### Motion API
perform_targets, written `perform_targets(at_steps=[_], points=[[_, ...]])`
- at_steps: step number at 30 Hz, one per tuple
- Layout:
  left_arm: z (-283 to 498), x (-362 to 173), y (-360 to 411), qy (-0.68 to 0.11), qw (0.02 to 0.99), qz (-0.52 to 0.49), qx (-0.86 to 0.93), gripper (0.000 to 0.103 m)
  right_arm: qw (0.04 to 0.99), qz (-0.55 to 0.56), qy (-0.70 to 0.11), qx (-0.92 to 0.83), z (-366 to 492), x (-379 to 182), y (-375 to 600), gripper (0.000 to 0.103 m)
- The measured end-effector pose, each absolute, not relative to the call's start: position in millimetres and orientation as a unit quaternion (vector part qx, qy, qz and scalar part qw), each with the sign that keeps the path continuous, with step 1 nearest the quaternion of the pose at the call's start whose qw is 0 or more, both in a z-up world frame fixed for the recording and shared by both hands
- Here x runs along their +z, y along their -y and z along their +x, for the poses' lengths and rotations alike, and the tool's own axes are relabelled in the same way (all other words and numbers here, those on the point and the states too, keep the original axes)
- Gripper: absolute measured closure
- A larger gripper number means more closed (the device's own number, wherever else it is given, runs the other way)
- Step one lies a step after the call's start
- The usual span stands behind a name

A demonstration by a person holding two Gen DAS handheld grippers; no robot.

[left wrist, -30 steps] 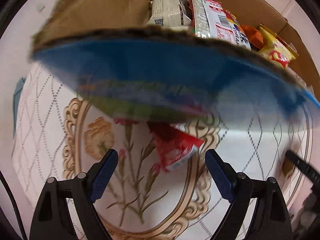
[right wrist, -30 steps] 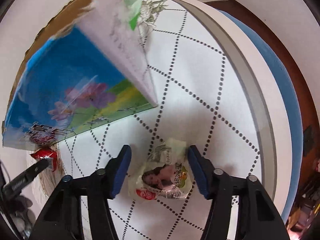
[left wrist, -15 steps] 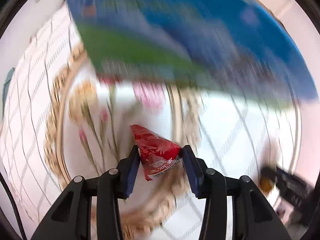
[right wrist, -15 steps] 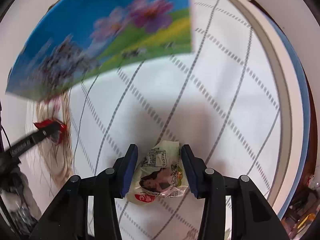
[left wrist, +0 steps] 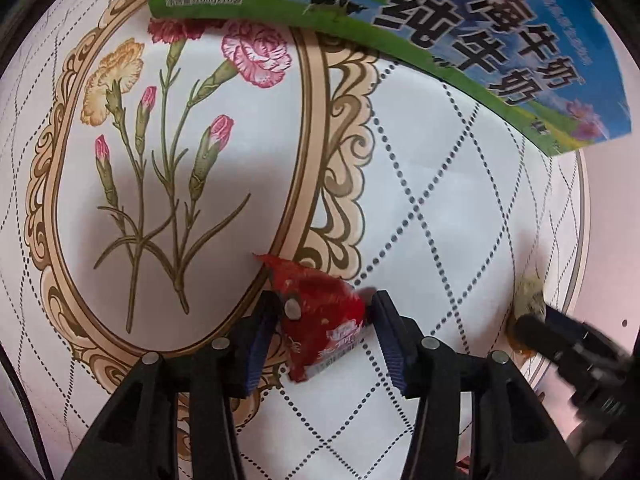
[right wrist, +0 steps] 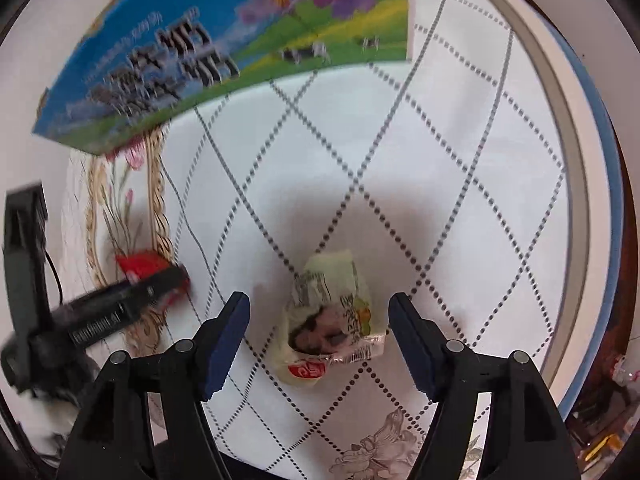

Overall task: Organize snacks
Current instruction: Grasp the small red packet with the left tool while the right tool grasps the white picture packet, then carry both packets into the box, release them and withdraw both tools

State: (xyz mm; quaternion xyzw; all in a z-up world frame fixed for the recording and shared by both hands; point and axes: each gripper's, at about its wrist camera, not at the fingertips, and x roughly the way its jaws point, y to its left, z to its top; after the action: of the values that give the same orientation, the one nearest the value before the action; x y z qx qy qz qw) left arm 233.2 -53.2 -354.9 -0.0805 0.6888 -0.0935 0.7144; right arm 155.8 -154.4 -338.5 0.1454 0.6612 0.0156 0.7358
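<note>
On the patterned desk (left wrist: 460, 208), beside the blue milk carton (left wrist: 500, 32): left gripper (left wrist: 322, 322) jaws now pinching the crinkly red snack packet (left wrist: 320, 316); right gripper (right wrist: 320, 320) jaws reopening wide around the pale-green foil snack packet (right wrist: 328, 320), releasing it.

1. The left wrist camera looked steeply down, close over the desk (left wrist: 460, 184), along its hand-held gripper (left wrist: 324, 320).
2. The right wrist camera did likewise over its hand-held gripper (right wrist: 320, 332).
3. Both views shared the milk carton box (left wrist: 480, 40) (right wrist: 224, 52) at the far side and each other's gripper.
</note>
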Motion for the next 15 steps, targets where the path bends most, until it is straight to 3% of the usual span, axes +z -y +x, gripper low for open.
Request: perform_targets(at_steps=[3, 15], points=[[239, -352, 50, -0.683, 0.722, -0.071, -0.087, 0.061, 0.747, 0.117, -0.655, 0.003, 149, -347, 159, 0.044], [222, -267, 70, -0.634, 0.764, -0.052, -0.109, 0.063, 0.792, 0.139, -0.593, 0.037, 144, -286, 158, 0.046]])
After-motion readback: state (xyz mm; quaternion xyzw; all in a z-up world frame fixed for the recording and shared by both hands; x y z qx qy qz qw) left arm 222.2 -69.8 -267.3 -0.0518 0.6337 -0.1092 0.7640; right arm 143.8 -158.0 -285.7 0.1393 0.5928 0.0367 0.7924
